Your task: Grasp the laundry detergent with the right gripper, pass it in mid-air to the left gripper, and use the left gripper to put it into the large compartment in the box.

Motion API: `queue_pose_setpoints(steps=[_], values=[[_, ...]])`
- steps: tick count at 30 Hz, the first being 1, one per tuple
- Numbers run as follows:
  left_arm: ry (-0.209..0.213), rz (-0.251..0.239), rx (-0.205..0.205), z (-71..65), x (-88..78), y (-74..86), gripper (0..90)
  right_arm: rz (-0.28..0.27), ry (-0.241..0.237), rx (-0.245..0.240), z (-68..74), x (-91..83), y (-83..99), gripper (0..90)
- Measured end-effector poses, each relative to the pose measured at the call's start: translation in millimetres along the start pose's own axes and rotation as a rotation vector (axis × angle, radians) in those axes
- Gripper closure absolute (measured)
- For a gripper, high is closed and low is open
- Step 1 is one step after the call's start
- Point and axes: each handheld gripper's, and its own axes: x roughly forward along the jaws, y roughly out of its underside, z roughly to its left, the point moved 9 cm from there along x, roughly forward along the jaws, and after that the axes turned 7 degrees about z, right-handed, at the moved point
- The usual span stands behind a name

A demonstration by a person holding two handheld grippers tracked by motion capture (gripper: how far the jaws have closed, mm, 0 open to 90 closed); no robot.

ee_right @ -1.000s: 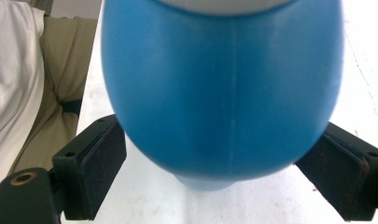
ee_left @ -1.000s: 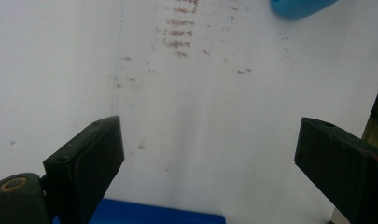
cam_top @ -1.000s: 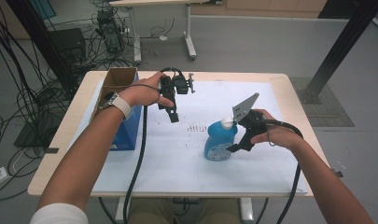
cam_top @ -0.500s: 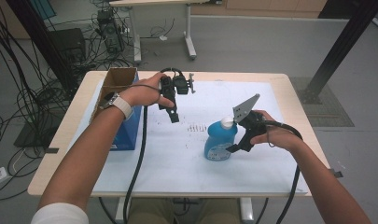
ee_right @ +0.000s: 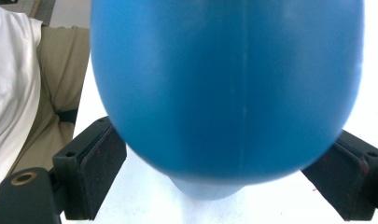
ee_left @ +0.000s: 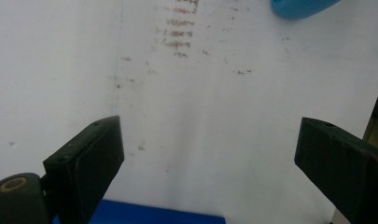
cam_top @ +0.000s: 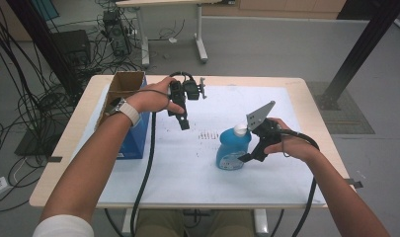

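Clamped around a blue bottle (cam_top: 231,150) standing on the white sheet (cam_top: 187,173) right of centre: right gripper (cam_top: 251,148). Farther back, held above the sheet beside a blue cardboard box (cam_top: 126,118), jaws wide apart, nothing between: left gripper (cam_top: 181,118).

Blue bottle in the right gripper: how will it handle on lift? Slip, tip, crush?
The blue bottle looks like smooth rounded plastic, so the right gripper, whose jaws press its curved sides, could slip. It is probably squeezable rather than fragile. Standing tall with a white cap, it may tip if nudged high.
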Motion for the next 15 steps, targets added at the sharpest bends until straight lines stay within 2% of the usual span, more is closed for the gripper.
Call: queue_pose_setpoints(steps=[15], values=[[0.001, 0.000, -0.001, -0.8, 0.7, -1.2, 8.5, -0.019, 0.004, -0.001, 0.1, 3.7, 0.5, 11.5]])
